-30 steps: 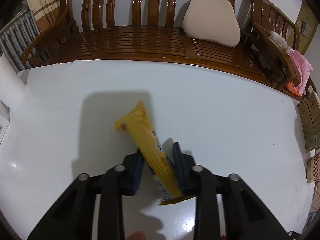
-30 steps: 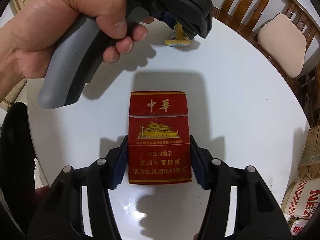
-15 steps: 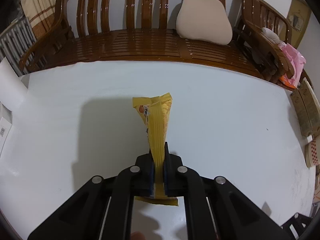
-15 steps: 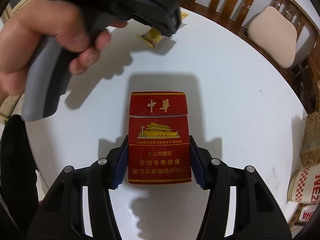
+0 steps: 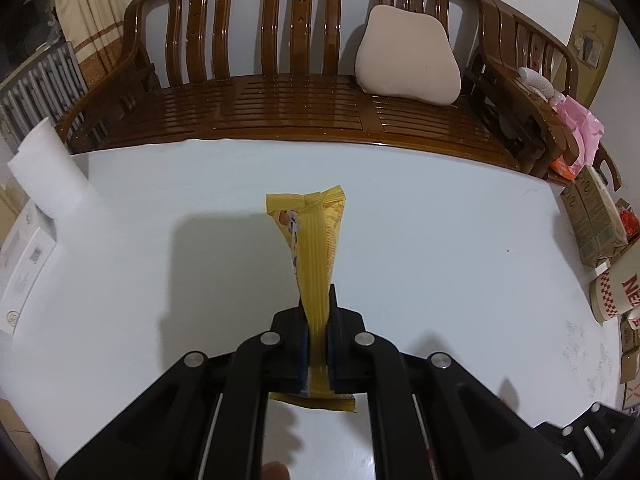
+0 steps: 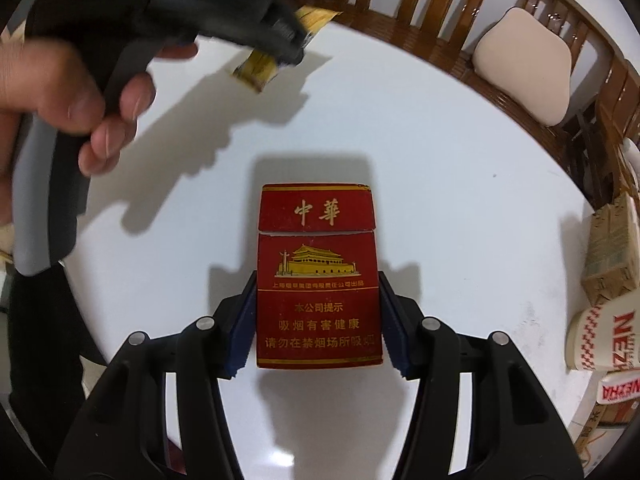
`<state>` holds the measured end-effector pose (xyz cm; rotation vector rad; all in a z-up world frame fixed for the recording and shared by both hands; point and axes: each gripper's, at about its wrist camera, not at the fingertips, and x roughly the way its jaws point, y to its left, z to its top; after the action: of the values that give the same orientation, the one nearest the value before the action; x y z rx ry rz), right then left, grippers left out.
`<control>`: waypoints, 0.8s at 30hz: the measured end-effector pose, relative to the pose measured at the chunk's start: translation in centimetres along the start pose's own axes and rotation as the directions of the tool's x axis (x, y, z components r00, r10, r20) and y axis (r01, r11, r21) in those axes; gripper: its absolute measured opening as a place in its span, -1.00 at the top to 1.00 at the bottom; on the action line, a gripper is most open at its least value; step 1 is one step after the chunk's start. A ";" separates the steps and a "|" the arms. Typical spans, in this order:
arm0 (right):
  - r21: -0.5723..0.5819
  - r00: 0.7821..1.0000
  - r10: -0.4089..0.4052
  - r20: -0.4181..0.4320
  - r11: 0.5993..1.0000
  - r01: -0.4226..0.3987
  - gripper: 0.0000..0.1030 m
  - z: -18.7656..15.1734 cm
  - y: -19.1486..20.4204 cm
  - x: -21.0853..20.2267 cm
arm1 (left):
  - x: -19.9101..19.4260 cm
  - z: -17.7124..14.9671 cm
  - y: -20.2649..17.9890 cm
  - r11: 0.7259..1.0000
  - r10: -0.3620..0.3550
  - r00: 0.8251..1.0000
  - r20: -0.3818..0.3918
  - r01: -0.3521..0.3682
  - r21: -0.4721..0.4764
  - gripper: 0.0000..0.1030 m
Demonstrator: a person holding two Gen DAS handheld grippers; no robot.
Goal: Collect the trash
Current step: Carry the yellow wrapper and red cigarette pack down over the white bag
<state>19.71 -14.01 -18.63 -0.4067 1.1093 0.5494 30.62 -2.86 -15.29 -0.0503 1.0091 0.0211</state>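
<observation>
- Table (image 5: 420,240), white and glossy, fills most of both wrist views; I read it as the work surface the trash is being cleared from, and apart from what I hold, its middle shows nothing else to pick.
- Behind it, from ten to two o'clock in the left wrist view, runs a wooden bench (image 5: 280,112) with a beige cushion (image 5: 408,60) propped against its back at about one o'clock.
- Clutter sits at the table's rim: a paper roll (image 5: 44,168) at nine o'clock, cardboard cartons (image 5: 592,220) and a checked paper cup (image 5: 616,296) at three o'clock. Whether the cup counts as trash I cannot tell.
- My right gripper (image 6: 318,320) has its pads pressed on both long sides of the red cigarette pack (image 6: 318,276), at centre in its own view. I judge the grip across the width is chosen because the flat faces give no purchase. The shadow under its near edge suggests it is lifted, though I cannot be sure.
- My left gripper (image 5: 318,344) is clamped tight on the yellow snack wrapper (image 5: 316,248), pinching its lower part so the crimped top stands toward twelve o'clock. A thin film needs the jaws fully together, which explains the tight close.
- In the right wrist view, a hand (image 6: 60,96) at ten o'clock carries that gripper, the wrapper hanging clear of the table.
- With both grippers loaded, I judge the next need is a bin, and none is in view.
</observation>
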 end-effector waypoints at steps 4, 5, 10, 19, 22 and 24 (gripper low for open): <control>0.021 0.999 -0.014 0.041 1.000 0.013 -0.03 0.5 -0.3 -2.8 | -2.8 -0.1 0.2 1.000 -0.011 1.000 0.027 0.011 -0.009 0.87; 0.024 0.998 -0.021 0.051 1.000 0.020 -0.03 0.6 -0.4 -3.5 | -3.4 -0.1 0.2 1.000 -0.012 0.999 0.031 0.012 -0.006 0.87; 0.046 0.993 -0.042 0.112 0.998 0.037 -0.03 0.6 -0.4 -7.5 | -7.0 -0.4 -0.1 1.000 -0.021 0.998 0.066 0.020 0.011 0.87; 0.064 0.981 -0.068 0.180 0.996 0.058 -0.03 -1.0 0.5 -13.5 | -12.6 -1.9 -1.2 0.998 -0.035 0.994 0.102 0.029 0.058 0.87; 0.075 0.977 -0.070 0.202 0.996 0.056 -0.03 -2.3 0.7 -15.7 | -14.3 -3.0 -1.6 0.996 -0.040 0.993 0.110 0.031 0.083 0.87; 0.084 0.973 -0.075 0.216 0.995 0.058 -0.03 -3.3 0.8 -16.9 | -15.6 -3.8 -1.9 0.995 -0.049 0.992 0.115 0.038 0.094 0.87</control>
<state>11.22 -18.80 -4.46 -0.3071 0.8982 0.4788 19.16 -4.84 -4.10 0.0132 0.8902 -0.0617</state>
